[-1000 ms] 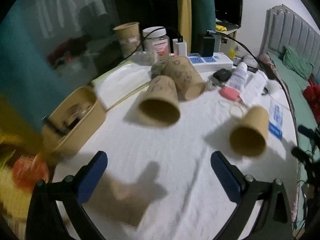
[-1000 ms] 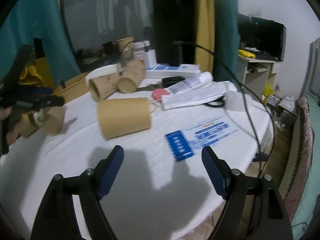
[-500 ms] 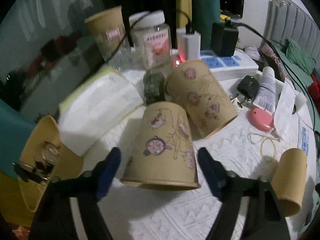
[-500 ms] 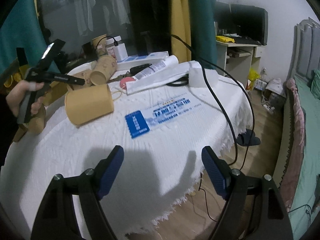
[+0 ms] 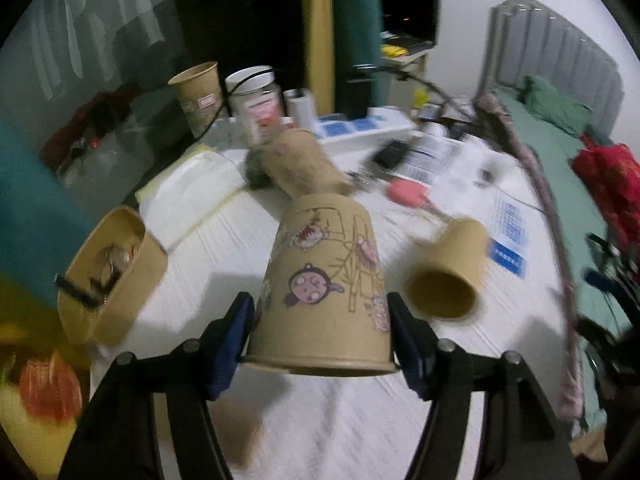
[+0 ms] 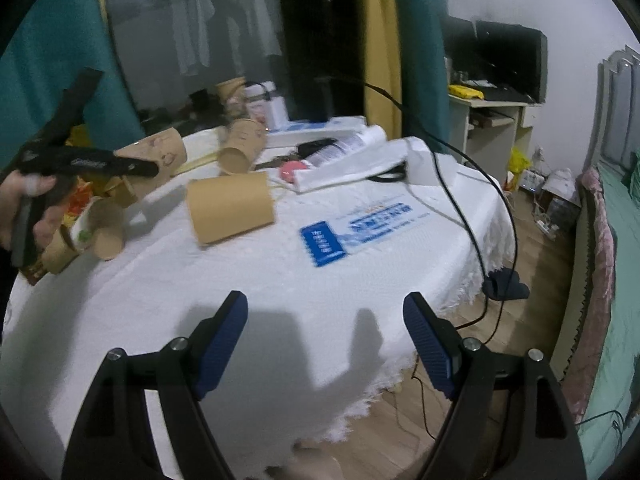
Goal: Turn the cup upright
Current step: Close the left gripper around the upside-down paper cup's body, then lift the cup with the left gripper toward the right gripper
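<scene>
My left gripper [image 5: 322, 336] is shut on a tan paper cup with cartoon prints [image 5: 320, 292] and holds it off the white tablecloth, mouth toward the camera. The right wrist view shows this cup [image 6: 158, 156] held in the left gripper [image 6: 136, 168] at the far left. A plain tan cup [image 5: 448, 276] lies on its side to the right, also visible in the right wrist view [image 6: 230, 206]. A second printed cup [image 5: 302, 170] lies on its side behind. My right gripper [image 6: 324, 344] is open and empty above the table's near edge.
An upright paper cup [image 5: 198, 98], a jar [image 5: 258, 102] and a power strip [image 5: 360, 130] stand at the back. A tan box [image 5: 108, 276] sits at the left. A blue leaflet [image 6: 352, 228], a cable [image 6: 472, 168] and a pink object [image 5: 406, 194] lie at the right.
My left gripper closed on the printed cup and lifted it off the cloth, pulling back. My right gripper stayed open and shifted slightly.
</scene>
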`<state>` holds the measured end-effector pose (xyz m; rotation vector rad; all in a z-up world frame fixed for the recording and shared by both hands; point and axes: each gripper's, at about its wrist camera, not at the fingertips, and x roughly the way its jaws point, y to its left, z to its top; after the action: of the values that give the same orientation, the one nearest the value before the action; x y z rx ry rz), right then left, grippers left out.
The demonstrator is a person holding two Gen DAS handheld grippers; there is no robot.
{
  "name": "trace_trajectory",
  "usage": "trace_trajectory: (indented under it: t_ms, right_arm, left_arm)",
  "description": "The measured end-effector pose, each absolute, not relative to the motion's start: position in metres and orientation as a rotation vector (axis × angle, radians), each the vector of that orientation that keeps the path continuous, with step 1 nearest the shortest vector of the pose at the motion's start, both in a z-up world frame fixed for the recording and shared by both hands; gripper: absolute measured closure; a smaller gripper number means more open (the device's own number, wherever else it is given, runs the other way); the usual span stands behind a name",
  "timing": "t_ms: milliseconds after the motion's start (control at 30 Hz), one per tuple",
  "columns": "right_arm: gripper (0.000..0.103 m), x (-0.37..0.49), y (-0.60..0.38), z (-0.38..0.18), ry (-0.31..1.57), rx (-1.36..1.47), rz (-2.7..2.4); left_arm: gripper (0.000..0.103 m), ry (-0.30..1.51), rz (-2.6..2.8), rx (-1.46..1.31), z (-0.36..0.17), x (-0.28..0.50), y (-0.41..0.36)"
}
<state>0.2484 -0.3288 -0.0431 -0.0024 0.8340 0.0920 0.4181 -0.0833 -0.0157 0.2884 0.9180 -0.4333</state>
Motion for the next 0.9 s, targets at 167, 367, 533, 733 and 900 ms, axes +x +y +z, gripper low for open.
trace_trajectory:
  t_ms: [167, 367, 533, 733, 900]
  right_arm:
    - [0.025, 0.223, -0.304, -0.037, 0.824, -0.008, 0.138]
    - [0.025, 0.181, -0.274, -0.039, 0.839, -0.031, 0.209]
    - [0.025, 0.146, -0.257, -0.051, 0.875, -0.046, 0.263]
    - [0.025, 0.124, -0.252, -0.059, 0.907, -0.064, 0.281]
    - [0.025, 0.120, -0.254, -0.056, 0.911, -0.083, 0.297]
  left_arm:
    - [0.036, 0.941, -0.509, 0.251, -0.009, 0.318, -0.068]
    - [0.036, 1.024, -0.594, 0.252, -0.036, 0.227, -0.062]
    - [0.036, 1.098, -0.593, 0.272, -0.070, 0.193, -0.057]
    - [0.032, 1.101, -0.599, 0.269, -0.083, 0.182, -0.054]
    - [0.030, 1.104, -0.587, 0.276, -0.086, 0.183, -0.056]
